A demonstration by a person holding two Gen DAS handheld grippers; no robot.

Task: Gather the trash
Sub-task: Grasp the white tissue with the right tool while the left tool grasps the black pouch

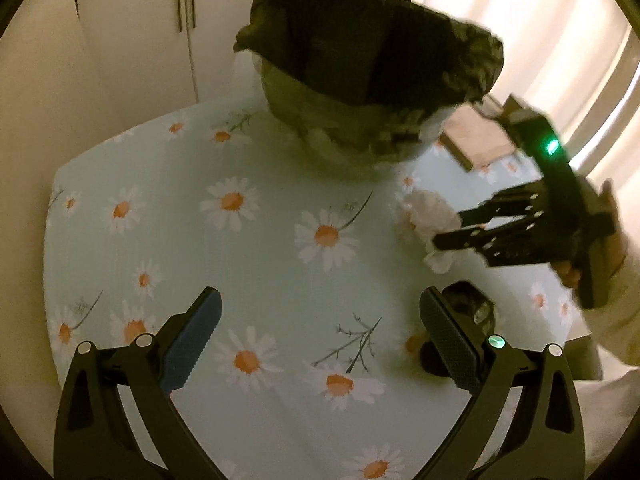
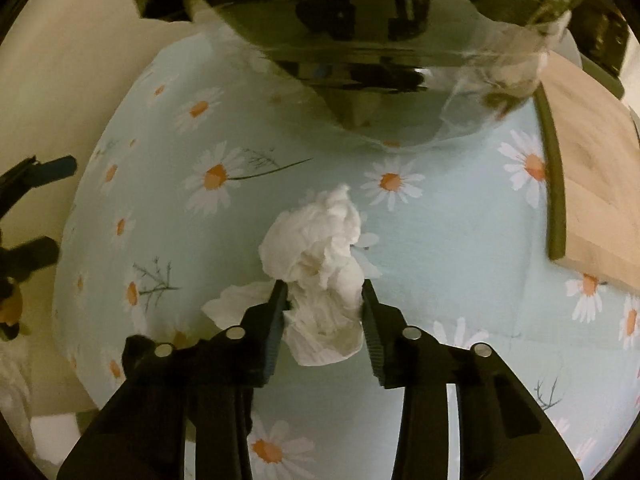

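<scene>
A crumpled white tissue [image 2: 320, 264] lies on the daisy-print tablecloth [image 2: 440, 232]. My right gripper [image 2: 324, 292] has its fingers on both sides of the tissue, pressing into it. In the left wrist view the right gripper [image 1: 448, 228] and tissue [image 1: 428, 212] show at the right. A bin lined with a dark bag [image 1: 360, 52] stands at the table's far side; it also shows in the right wrist view [image 2: 352, 40]. My left gripper [image 1: 320, 320] is open and empty above the cloth. A dark crumpled scrap [image 1: 472, 308] lies by its right finger.
A wooden board [image 2: 592, 168] with a dark edge lies on the table at the right. White cabinet doors [image 1: 140, 20] and a curtain [image 1: 540, 20] stand behind the table. The table edge [image 1: 52, 208] drops off at the left.
</scene>
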